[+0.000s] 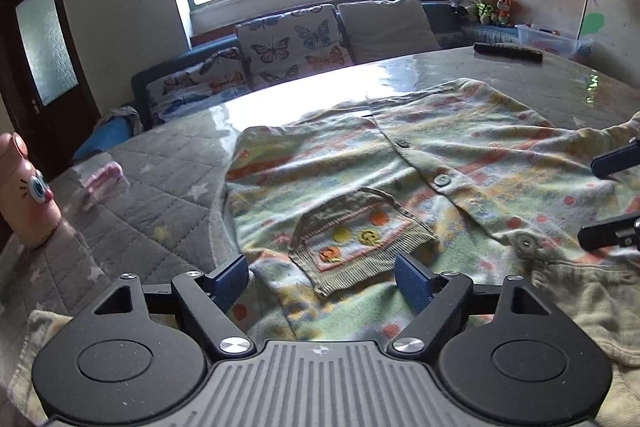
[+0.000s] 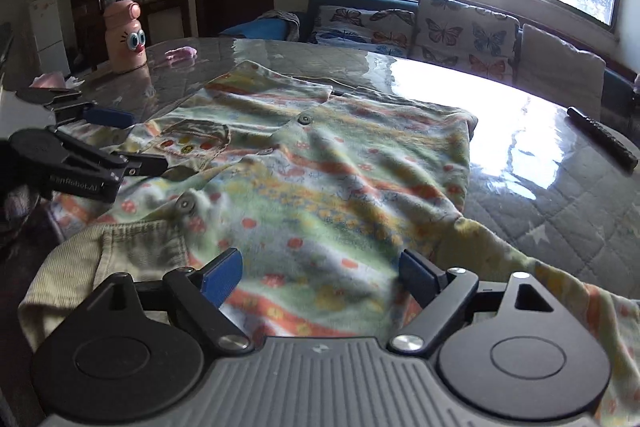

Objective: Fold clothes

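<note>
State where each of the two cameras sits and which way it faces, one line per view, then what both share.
Left wrist: on the left gripper, jaws open, facing over the patterned shirt toward the window; the right gripper's fingers enter at right.
Right wrist: on the right gripper, jaws open, facing over the shirt toward the sofa; the left gripper shows at left.
Shared: shirt, pink bottle, remote, table.

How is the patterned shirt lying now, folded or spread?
Mostly spread: the patterned shirt lies flat, buttoned front up, pocket showing.

Patterned cardigan flat, left tool spread
</note>
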{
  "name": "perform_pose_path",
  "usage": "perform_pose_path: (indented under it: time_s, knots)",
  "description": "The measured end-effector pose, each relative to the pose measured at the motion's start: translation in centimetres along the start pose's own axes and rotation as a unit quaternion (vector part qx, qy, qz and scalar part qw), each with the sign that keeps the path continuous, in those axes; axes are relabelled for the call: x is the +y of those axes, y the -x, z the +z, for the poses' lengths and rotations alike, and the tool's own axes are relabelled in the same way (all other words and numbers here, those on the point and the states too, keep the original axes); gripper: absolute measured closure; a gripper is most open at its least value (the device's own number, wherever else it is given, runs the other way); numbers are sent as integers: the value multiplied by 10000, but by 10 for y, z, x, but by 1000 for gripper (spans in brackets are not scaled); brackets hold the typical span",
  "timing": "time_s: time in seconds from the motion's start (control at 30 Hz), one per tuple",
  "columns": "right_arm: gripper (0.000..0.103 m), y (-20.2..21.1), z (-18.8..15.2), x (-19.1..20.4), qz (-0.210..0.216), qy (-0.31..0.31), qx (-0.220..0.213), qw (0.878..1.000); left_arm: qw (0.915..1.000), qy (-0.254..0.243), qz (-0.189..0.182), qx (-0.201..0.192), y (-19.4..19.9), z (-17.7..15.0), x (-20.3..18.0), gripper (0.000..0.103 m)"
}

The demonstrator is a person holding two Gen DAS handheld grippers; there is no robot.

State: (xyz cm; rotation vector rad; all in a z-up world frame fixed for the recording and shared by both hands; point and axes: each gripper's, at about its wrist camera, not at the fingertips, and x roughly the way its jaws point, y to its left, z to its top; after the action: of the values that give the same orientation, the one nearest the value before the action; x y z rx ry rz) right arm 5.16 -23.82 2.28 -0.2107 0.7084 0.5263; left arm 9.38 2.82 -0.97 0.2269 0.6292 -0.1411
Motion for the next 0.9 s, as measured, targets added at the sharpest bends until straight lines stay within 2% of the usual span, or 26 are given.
perform_pose_path:
  time_s: [0.2, 0.47, 0.57, 0.67, 0.83, 0.9]
  knots:
    - [14, 9, -4, 5, 3, -41, 143, 9999, 9997, 63, -220, -5, 9, -7, 4, 22]
    - [14, 19, -12, 6, 10, -127, 299, 9995, 9951, -128, -971, 156, 13, -4, -1, 26]
    - [14, 20, -12, 6, 7, -142, 308, 9994, 9954, -170, -934, 80, 7, 11, 6, 26]
    - [12, 19, -12, 6, 13, -137, 308, 9994, 9967, -16, -808, -58, -10, 35, 21, 26]
    - [10, 17, -12, 6, 17, -143, 338, 9993, 9964, 443, -716, 110, -64, 69, 50, 26]
    - [10, 17, -11, 5, 23, -142, 345, 9993, 9950, 574, -798, 200, -83, 77, 59, 26]
